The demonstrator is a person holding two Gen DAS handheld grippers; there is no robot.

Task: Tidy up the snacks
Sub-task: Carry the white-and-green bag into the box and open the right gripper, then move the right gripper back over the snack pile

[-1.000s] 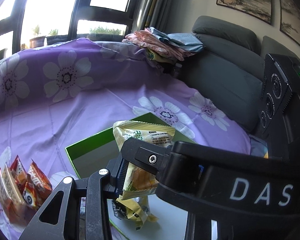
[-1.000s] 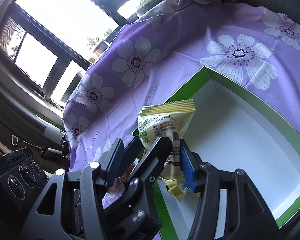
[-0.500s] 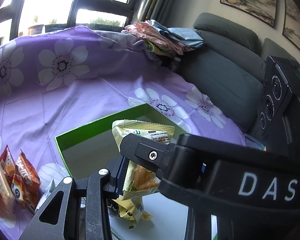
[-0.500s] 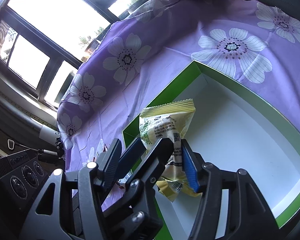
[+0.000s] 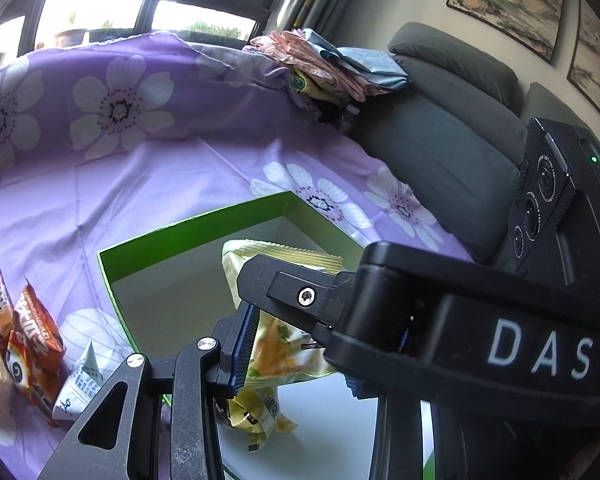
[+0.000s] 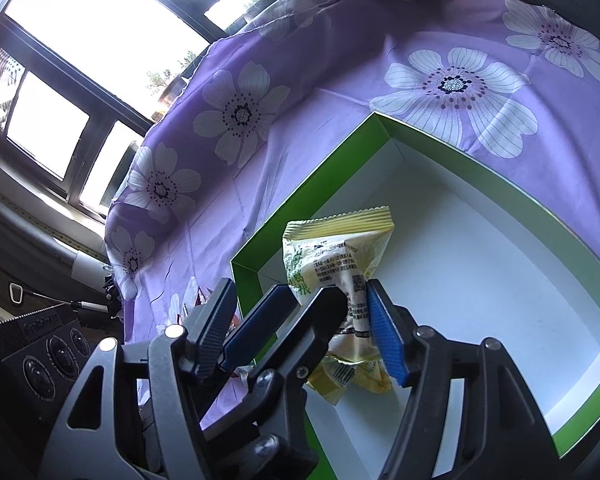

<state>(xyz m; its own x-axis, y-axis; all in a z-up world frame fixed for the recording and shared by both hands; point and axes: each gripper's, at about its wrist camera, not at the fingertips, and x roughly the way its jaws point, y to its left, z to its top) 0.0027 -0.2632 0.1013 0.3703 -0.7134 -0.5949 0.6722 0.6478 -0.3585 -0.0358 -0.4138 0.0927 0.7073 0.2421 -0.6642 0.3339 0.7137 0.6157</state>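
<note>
A yellow snack packet [image 5: 280, 340] [image 6: 340, 256] hangs upright over the near left corner of a green box [image 5: 196, 228] [image 6: 460, 148] with a white inside. My left gripper [image 5: 296, 364] is shut on the packet's middle. Its right finger is hidden behind the right gripper's black body. My right gripper [image 6: 300, 286] straddles the packet and the left gripper's fingers [image 6: 324, 312]. Its jaws are opening, and the blue right pad [image 6: 384, 332] stands close beside the wrapper. A crumpled yellow wrapper end [image 5: 256, 412] shows below the jaws.
Red-orange snack packets [image 5: 32, 344] and a white packet [image 5: 80, 376] lie left of the box on the purple flowered cloth [image 5: 160, 168]. A grey sofa [image 5: 440, 140] stands at the right, with a pile of folded cloths [image 5: 332, 64] behind. Windows run along the back.
The right gripper's jaws have spread wider around the packet. The left gripper keeps its hold. Both views have tipped a little, so more of the box shows.
</note>
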